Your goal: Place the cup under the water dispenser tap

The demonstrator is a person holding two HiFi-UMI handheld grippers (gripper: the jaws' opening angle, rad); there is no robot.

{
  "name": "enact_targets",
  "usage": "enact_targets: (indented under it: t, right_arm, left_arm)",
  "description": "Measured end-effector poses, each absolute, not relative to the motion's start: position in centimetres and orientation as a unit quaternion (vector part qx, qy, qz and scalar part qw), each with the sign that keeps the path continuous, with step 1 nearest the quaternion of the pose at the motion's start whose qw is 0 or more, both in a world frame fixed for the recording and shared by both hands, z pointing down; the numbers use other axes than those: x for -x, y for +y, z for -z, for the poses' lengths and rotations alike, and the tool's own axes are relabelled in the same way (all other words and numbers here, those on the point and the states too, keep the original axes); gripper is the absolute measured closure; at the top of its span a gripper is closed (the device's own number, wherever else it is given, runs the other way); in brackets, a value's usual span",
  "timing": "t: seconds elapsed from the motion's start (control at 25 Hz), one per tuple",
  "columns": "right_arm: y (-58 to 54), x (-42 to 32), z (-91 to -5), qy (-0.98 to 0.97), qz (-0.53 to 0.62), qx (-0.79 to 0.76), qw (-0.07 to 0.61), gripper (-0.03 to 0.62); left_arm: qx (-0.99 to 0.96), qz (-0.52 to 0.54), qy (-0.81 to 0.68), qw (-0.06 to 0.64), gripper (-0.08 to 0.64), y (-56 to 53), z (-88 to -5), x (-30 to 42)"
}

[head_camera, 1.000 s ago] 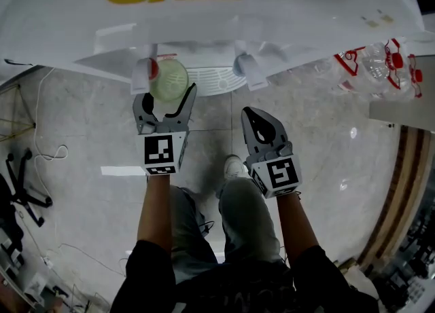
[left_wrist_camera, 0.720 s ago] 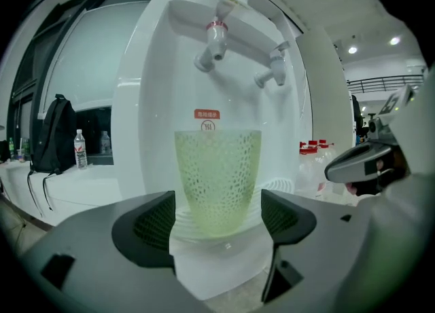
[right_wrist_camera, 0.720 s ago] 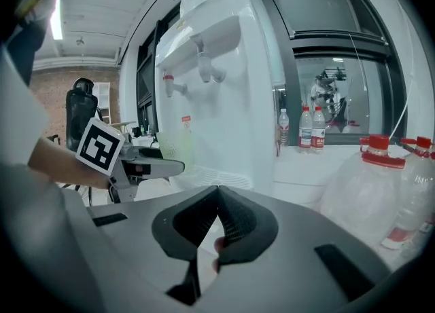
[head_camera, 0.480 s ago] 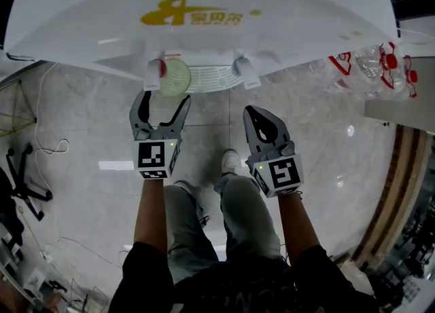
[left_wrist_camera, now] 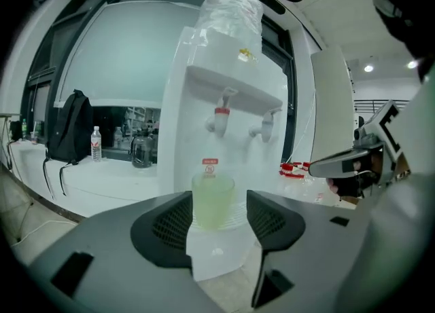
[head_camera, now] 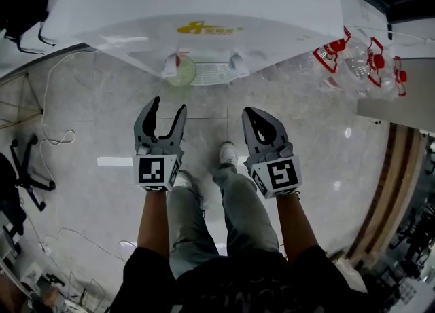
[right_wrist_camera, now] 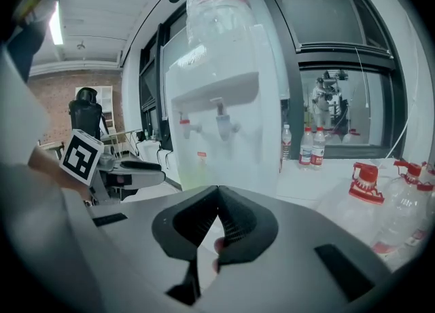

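Polished stone floor point(head_camera: 88, 135) is bearing a white water dispenser point(head_camera: 204, 6), a cluster of clear red-capped water jugs point(head_camera: 353, 60) near it, a loose white cable point(head_camera: 46, 111), a black chair base point(head_camera: 27, 169) and the person's shoes point(head_camera: 228, 152). The dispenser's grilled drip tray point(head_camera: 216, 74) is carrying a pale green cup point(head_camera: 182, 70), standing upright below the red tap point(left_wrist_camera: 220, 118). A white ledge point(left_wrist_camera: 88, 182) beside the dispenser is holding a black backpack point(left_wrist_camera: 68, 125), a small water bottle point(left_wrist_camera: 96, 144) and a dark jug point(left_wrist_camera: 142, 150).
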State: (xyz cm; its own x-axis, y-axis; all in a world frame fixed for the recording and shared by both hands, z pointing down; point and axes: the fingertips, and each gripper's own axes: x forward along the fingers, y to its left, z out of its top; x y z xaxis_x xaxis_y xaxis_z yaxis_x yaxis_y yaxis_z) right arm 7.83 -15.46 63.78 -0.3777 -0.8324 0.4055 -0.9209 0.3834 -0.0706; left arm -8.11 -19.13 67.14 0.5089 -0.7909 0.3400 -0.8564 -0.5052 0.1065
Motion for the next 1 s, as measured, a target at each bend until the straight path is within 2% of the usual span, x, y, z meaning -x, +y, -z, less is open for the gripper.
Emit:
enact_targets:
  t: [0.08, 0.44, 0.8, 1.0]
  right_arm:
    - [-15.1, -7.6, -61.8, -0.818, -0.143, -0.536, 0.153, 0.577]
    - [-13.3, -5.9, -52.1, -0.818, -0.128, -0.543, 0.139, 0.577]
    - [-11.9, -4.9, -44.1, -0.805, -0.128, -0.564, 0.13, 0.577]
    - [-11.1, -4.2, -41.1, -0.799, -0.145, -0.566, 0.141, 0.578]
  left_arm:
    - [-0.858, -0.126, -0.48, 0.133, 0.332, -18.3, -65.2, 8.3]
    - [-0.855, -0.115, -0.489, 0.131, 0.441, -15.4, -55.6, 9.9]
    - [-0.852, -0.123, -0.486, 0.147, 0.506, -13.1, -47.7, 11.0]
    - [-0.86, -0.102, -0.482, 0.135, 0.53, -13.3, -43.0, 11.5]
